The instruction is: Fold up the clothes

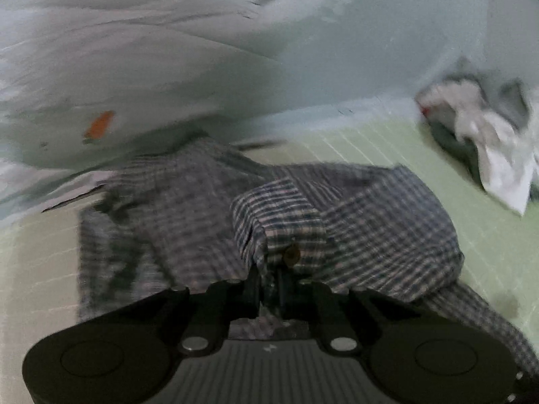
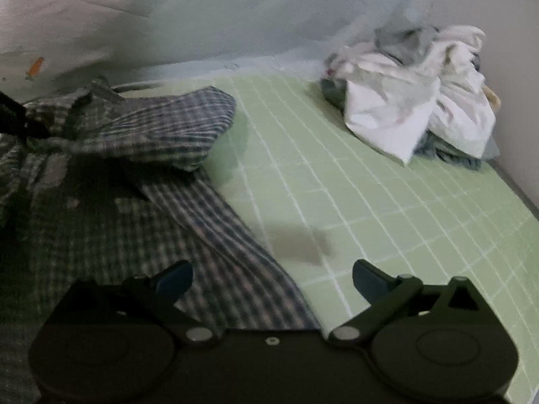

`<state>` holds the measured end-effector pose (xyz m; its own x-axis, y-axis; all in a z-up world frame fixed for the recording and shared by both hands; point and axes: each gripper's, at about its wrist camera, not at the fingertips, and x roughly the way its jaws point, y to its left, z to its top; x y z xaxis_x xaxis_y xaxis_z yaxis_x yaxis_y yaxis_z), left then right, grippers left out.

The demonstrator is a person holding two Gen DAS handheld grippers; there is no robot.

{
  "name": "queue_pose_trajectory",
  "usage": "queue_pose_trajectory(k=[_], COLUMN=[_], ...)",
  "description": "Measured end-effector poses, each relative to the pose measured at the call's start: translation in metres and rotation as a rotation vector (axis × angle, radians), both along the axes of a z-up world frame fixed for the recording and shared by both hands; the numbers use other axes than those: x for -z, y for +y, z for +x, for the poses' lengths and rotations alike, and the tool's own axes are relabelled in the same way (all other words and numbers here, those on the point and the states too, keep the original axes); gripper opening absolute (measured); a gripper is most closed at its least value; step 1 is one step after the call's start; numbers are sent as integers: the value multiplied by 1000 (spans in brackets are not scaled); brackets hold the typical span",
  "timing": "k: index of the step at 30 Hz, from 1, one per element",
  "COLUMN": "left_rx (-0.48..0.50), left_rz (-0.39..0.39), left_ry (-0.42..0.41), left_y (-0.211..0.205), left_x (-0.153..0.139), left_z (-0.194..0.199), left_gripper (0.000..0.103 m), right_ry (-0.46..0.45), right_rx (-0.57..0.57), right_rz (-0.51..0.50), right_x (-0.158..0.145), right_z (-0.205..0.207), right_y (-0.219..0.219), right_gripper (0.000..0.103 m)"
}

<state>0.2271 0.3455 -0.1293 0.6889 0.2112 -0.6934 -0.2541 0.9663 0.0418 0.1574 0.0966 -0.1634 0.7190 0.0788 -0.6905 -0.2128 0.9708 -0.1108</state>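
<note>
- Pinched a bunched fold of the plaid shirt (image 1: 353, 208) in the left gripper (image 1: 269, 279), jaws pressed together on cloth.
- Held the right gripper (image 2: 273, 277) spread, empty, over the shirt's edge on the green gridded mat (image 2: 387, 202).
- Stood at the grasping step; likely needed a second hold before lifting and spreading.

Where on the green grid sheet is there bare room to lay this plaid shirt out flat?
The widest bare stretch of the green grid sheet lies between the plaid shirt and the white clothes pile, running down to the open right gripper. The far right corner is crowded by that pile. The left gripper pinches shirt fabric.
</note>
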Motion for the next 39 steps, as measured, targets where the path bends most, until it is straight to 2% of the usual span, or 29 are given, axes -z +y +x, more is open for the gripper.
queue_pose_trajectory(k=[7,12,21,24,26,27,29,31,35,39], left_rx=[-125,-200,-373,-424,-442,-438,-404,-377,-352,-331], left_rz=[-2,57,64,72,61,62,77,75,-43,-165], left_ry=[-73,-101,-55,-11,24,37,48,51,86,160], left_y=[41,63,114,127,132,131,122,108,79,43], left_x=[-28,-42,-32,-26,-22,-21,-21,-21,-11,10], left_z=[-30,-49,-76,-85,-91,-95,-104,-115,-145,-178], left_gripper=[11,11,11,17,34,39,62,75,76,77], right_ry=[-21,-30,-32,-29,-25,-23,-19,-13,11,47], right_rx=[-78,-120,-167,-170,-174,-177,-180,-179,-177,-167], right_rz=[2,6,-5,-10,-15,-19,-22,-20,-16,-18], right_x=[-10,-15,-22,-24,-25,-26,-27,-27,-24,-16], right_z=[-7,-10,-16,-19,-21,-23,-26,-31,-38,-37], right_y=[25,40,50,49,48,46,41,35,19,-4], right_gripper=[102,102,102,102,102,102,102,102,102,102])
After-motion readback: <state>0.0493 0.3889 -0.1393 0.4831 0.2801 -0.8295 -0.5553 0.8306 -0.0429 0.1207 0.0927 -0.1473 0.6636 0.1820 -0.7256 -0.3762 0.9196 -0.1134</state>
